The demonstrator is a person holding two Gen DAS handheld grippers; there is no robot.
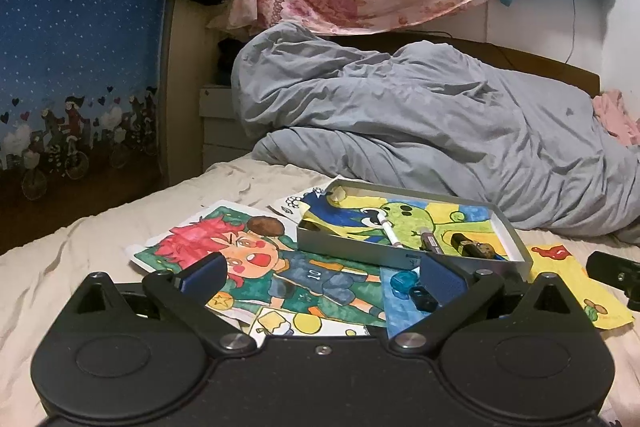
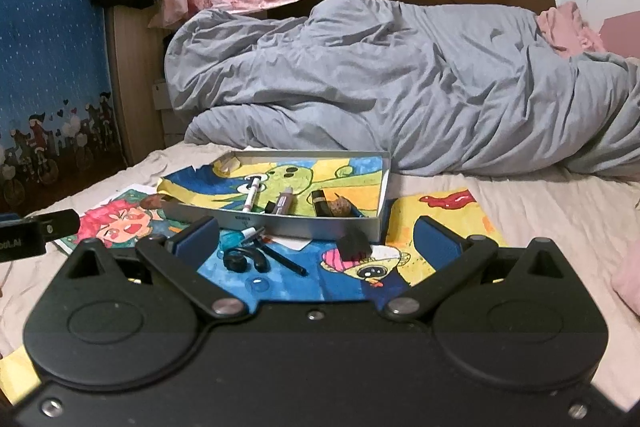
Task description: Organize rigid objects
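1. With both claws hovering low over the bed (image 2: 540,195), nothing gripped: left claw (image 1: 320,275) spread wide and empty, right claw (image 2: 320,239) likewise wide and empty.
2. Grey tray (image 2: 320,225) just beyond the right claw's tips, resting on drawings (image 2: 440,211); already holds a white marker (image 2: 253,195), grey marker (image 2: 282,203), black tube (image 2: 321,202) and a brown lump (image 2: 340,207). Clearly the collection bin.
3. Still loose between the right claw's fingers: teal cube (image 2: 231,238), black earhook piece (image 2: 242,259), thin black pen (image 2: 285,259), black clip-like item (image 2: 354,242). All on paper, near the tray's front wall.
4. From the left claw: same tray (image 1: 360,251) ahead and right, teal cube (image 1: 399,283) beside the right finger.
5. Probably wide open to straddle the next small pick; right claw better placed.
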